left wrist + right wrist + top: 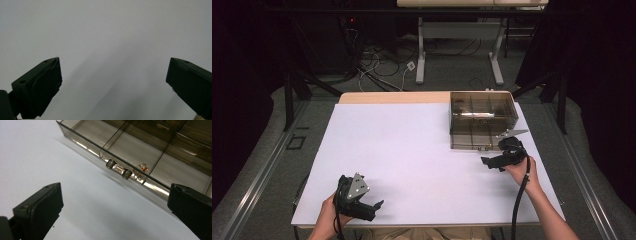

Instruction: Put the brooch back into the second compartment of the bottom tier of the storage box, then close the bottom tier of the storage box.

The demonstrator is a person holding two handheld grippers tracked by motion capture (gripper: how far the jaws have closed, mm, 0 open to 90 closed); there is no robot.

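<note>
**Drawer out, right jaws spread and clear of the handle**

We read this as the moment just after the pull: the smoky clear drawer [477, 134] stands out of its box [483, 111] toward us, and our right gripper [490, 163] sits on the white table [402, 150] just beside the drawer's front, at about 5 o'clock from it in the high view. Its jaws stand wide apart with nothing between them. Our left gripper [373, 207] rests well apart, near the table's front edge at about 8 o'clock from the centre, its jaws also wide and holding nothing.

The next move, as we judge it, depends on the aim. To reach into a compartment, the right gripper would have to lift over the front wall and come down between the dividers. To shut the drawer, a level push on the front near the handle [119, 169] would do.

The right gripper view gives us what the high view cannot: the small two-post handle at 12 o'clock from the jaws, and a tiny copper-coloured wire piece [142, 167] lying in the compartment just behind it. The high view alone shows how both grippers and the box lie. The left gripper view [113, 82] has only bare table between its jaws.
</note>
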